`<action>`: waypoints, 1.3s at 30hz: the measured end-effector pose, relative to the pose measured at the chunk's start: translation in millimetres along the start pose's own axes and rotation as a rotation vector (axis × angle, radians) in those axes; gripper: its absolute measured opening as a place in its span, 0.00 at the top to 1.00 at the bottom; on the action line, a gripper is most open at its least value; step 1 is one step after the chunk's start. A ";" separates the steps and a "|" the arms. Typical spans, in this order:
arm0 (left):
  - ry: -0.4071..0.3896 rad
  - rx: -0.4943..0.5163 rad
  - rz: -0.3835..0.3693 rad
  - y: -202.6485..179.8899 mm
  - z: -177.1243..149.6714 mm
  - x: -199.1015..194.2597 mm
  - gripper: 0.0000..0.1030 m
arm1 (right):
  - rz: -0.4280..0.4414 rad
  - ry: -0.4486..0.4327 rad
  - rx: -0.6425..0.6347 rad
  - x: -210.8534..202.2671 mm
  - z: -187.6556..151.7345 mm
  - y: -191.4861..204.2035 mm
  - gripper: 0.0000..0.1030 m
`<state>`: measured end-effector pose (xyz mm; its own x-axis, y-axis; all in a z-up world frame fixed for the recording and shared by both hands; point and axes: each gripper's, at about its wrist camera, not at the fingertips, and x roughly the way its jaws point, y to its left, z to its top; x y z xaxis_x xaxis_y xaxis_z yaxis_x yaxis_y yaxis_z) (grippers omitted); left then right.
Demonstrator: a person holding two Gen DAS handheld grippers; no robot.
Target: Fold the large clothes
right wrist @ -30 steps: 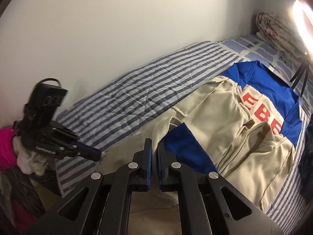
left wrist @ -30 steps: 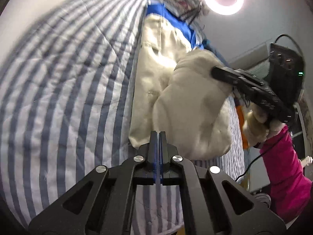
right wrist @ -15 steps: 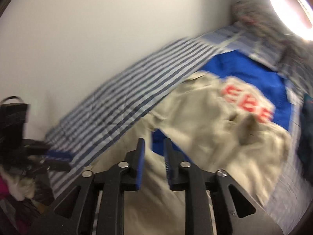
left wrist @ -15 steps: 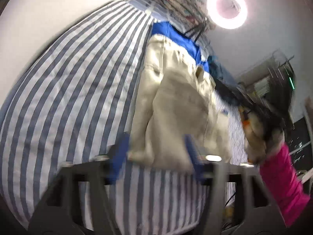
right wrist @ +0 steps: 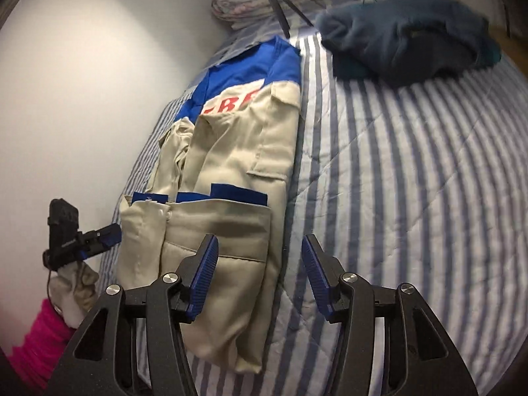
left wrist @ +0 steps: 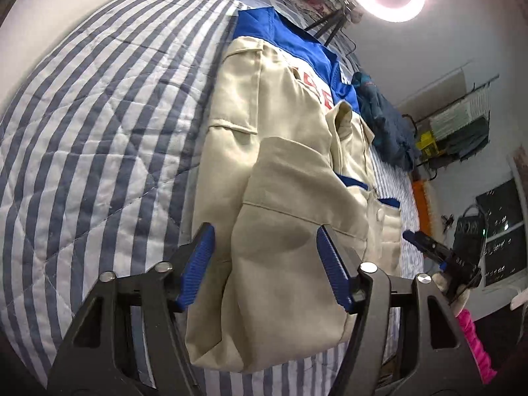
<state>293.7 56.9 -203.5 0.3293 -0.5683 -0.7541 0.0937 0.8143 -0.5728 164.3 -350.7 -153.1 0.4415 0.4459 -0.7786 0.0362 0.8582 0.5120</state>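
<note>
Jacket [left wrist: 290,198] folded lengthwise on bedspread [left wrist: 99,132]

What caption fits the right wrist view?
Open right gripper above the folded beige-and-blue work jacket on a blue-striped quilted bedspread, dark blue bundled garment beyond.

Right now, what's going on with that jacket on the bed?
A person with a two-finger gripper in each hand is folding a beige and blue work jacket on a striped quilt. Its near end lies folded over. The left gripper and right gripper have just been opening and now stand open, holding nothing. A dark blue garment lies beside it, unfolded.
</note>
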 end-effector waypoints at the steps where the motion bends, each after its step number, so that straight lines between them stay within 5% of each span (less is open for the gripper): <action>1: 0.009 0.013 0.011 -1.8 -1.4 1.7 0.67 | 0.013 0.010 -0.002 5.2 -0.6 2.3 0.50; 3: 0.004 0.025 0.020 -4.7 -2.7 2.9 0.77 | 0.012 0.042 -0.028 23.2 -0.2 10.2 0.52; 5: 0.000 0.027 0.020 -5.7 -3.1 -0.9 0.87 | 0.014 0.069 -0.047 35.1 1.5 16.5 0.92; 7: -0.017 0.019 0.016 -9.7 -6.6 -12.5 0.92 | 0.013 0.074 -0.053 35.3 -0.2 23.8 0.99; 10: -0.061 0.031 0.030 -18.8 -12.7 -32.9 0.93 | 0.017 0.008 -0.117 13.8 3.7 45.5 1.00; 14: -0.067 0.048 0.150 -19.2 -11.9 -19.8 0.93 | -0.029 -0.074 -0.205 -3.9 16.8 65.2 1.00; 18: -0.032 0.017 0.214 1.1 -10.4 14.0 0.85 | -0.147 -0.008 -0.213 23.4 17.9 51.8 1.00; 22: -0.056 -0.019 0.210 3.8 -10.1 1.8 0.70 | -0.084 0.003 -0.172 13.6 -1.1 41.3 1.00; 25: -0.165 0.022 0.270 -7.2 -12.6 -27.1 0.69 | -0.013 -0.024 -0.199 4.0 -10.4 51.5 1.00; 28: -0.234 0.054 0.238 -21.0 -16.3 -47.5 0.69 | 0.015 -0.053 -0.272 3.7 -18.2 74.9 0.98; 31: -0.208 0.165 0.231 -44.7 -21.7 -38.0 0.69 | 0.014 -0.057 -0.327 17.9 -22.6 91.6 0.74; 39: -0.062 0.236 0.317 -35.1 -22.9 28.8 0.69 | -0.129 0.046 -0.309 70.8 -25.5 83.9 0.73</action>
<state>278.4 9.2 -212.4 0.4316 -0.2819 -0.8569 0.1891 0.9571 -0.2197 175.7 -240.7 -174.5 0.4100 0.3339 -0.8488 -0.1880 0.9416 0.2795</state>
